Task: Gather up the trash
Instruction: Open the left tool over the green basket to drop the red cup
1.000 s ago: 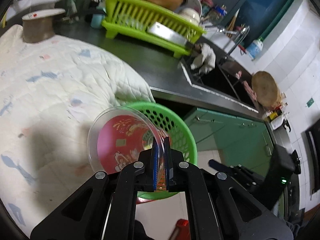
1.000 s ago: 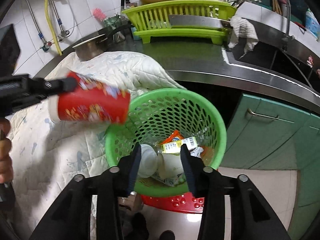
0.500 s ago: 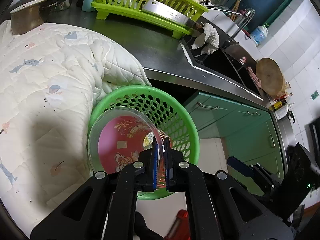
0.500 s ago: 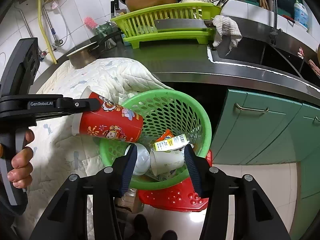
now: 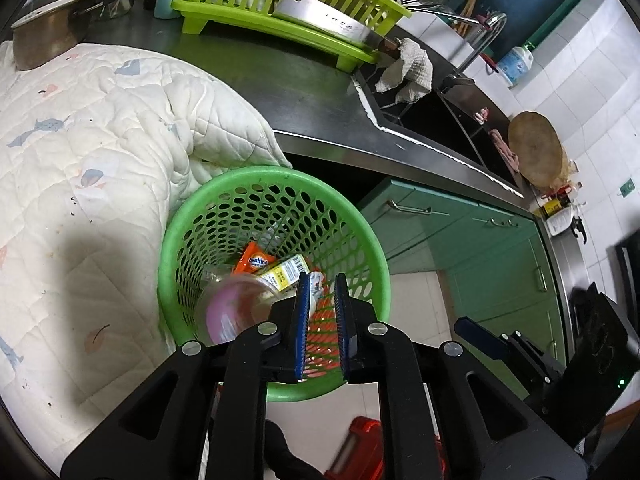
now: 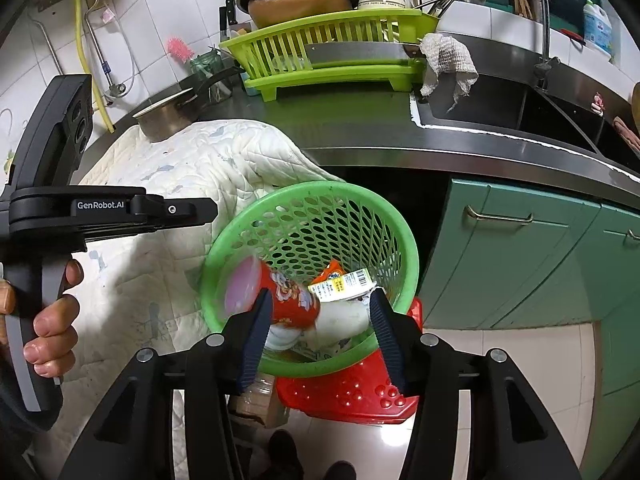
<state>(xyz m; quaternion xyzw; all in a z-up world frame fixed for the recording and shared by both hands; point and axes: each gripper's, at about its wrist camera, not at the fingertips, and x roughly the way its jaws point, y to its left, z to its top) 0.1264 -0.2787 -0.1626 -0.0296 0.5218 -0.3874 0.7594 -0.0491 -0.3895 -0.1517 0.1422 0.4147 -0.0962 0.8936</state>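
Over the green basket (image 5: 276, 184) at the table's near edge, your left tongs (image 5: 321, 312) are opening with nothing between the pads, and the red cup (image 6: 288, 300) lies blurred inside the basket's left side, mouth toward you. Beside it sit an orange wrapper (image 5: 256, 262) and a yellow barcoded packet (image 6: 342, 284). Your right tongs (image 6: 318, 336) stand apart and empty above the basket's near rim, over the red stool (image 6: 352, 392).

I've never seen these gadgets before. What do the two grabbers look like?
Both are black plastic. The left gripper and right gripper each have two jaws lined with ribbed blue pads and silver bolts at the joints. The left one's side reads "GenRobot.AI" in white, above a grey-trimmed handle.
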